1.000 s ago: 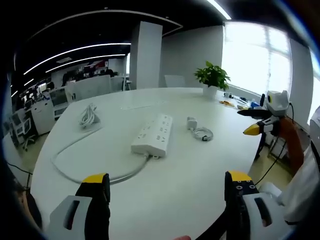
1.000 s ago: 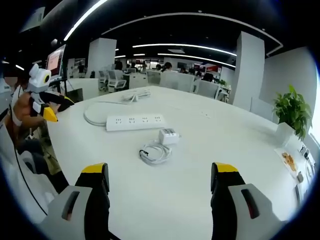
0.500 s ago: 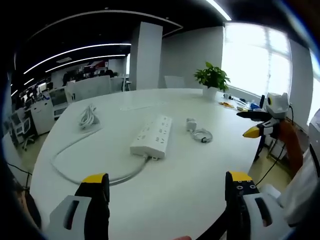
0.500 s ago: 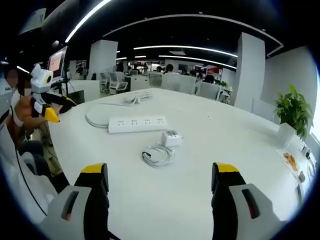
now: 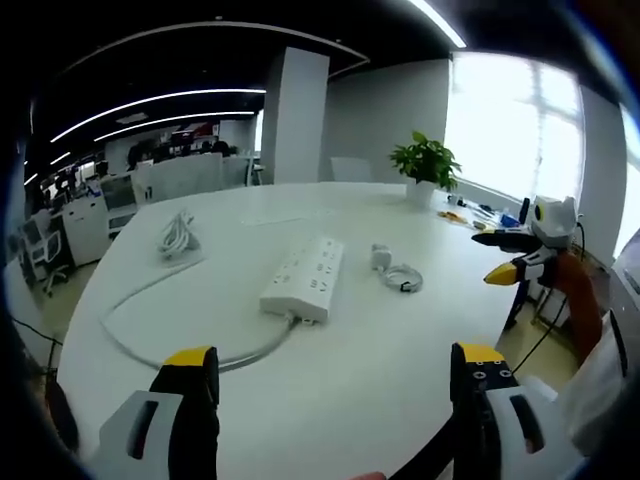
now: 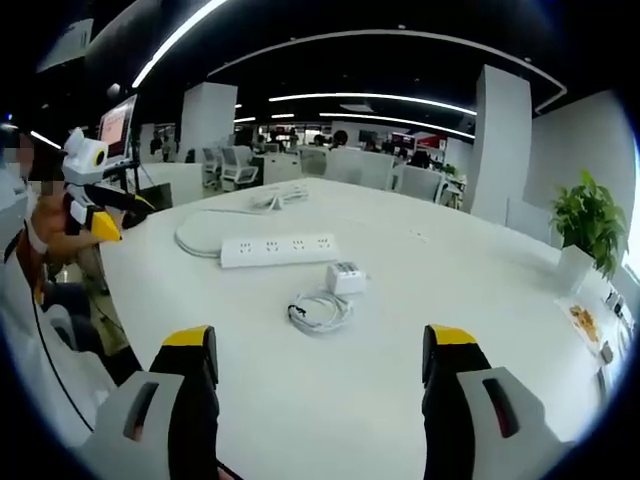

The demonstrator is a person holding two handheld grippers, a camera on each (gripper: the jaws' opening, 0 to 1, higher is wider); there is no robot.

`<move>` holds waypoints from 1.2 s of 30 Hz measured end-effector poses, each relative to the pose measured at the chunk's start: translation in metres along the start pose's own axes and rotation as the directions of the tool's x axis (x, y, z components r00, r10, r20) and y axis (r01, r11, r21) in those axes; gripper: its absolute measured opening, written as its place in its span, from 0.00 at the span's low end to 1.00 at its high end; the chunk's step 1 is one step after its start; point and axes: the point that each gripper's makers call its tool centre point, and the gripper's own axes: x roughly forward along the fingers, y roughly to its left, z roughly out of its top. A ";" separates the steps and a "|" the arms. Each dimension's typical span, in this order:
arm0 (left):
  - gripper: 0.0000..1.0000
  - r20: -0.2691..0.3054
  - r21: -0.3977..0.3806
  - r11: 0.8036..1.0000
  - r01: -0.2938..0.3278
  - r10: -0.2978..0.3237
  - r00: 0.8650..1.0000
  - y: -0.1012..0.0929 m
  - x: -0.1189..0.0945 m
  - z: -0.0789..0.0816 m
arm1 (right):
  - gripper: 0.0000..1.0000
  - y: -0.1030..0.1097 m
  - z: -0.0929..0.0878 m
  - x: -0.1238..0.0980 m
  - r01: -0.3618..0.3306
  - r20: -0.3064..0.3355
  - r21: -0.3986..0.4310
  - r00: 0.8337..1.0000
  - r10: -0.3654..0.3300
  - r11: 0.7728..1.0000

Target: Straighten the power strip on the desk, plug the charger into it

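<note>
A white power strip (image 5: 303,277) (image 6: 279,249) lies on the round white table (image 5: 330,380) (image 6: 450,300), its thick cable (image 5: 140,300) (image 6: 195,232) looping off to a coiled plug end (image 5: 178,234) (image 6: 275,196). Beside the strip sits a small white charger (image 5: 381,256) (image 6: 346,277) with its coiled thin cable (image 5: 405,278) (image 6: 320,310). My left gripper (image 5: 335,400) hangs open at the near table edge, well short of the strip. My right gripper (image 6: 318,390) is open too, nothing between its jaws. Each gripper shows in the other's view, the right (image 5: 510,256) and the left (image 6: 105,215), held off the table's rim.
A potted green plant (image 5: 425,160) (image 6: 580,225) stands at the far table edge, small items (image 5: 465,207) (image 6: 585,325) beside it. White pillars (image 5: 295,115) (image 6: 495,140), office chairs and desks stand behind. A person's arm (image 6: 45,225) holds the left gripper.
Both views have drifted slightly with the hands; the strip, charger and cables lie where they were. Both grippers stay open.
</note>
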 end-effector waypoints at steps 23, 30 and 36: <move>0.96 -0.016 0.061 0.998 -0.007 0.008 1.000 -0.002 -0.003 0.007 | 0.83 0.005 0.007 0.006 -0.023 -0.012 -0.036 1.000 0.022 0.999; 0.95 -0.026 0.070 0.998 -0.003 0.005 1.000 -0.005 -0.003 0.004 | 0.83 0.006 0.003 0.005 -0.023 -0.017 -0.031 1.000 0.022 0.999; 0.96 0.007 0.073 0.997 -0.020 0.019 1.000 0.000 -0.007 0.011 | 0.83 0.013 0.004 0.007 -0.041 -0.030 -0.052 0.999 0.039 0.998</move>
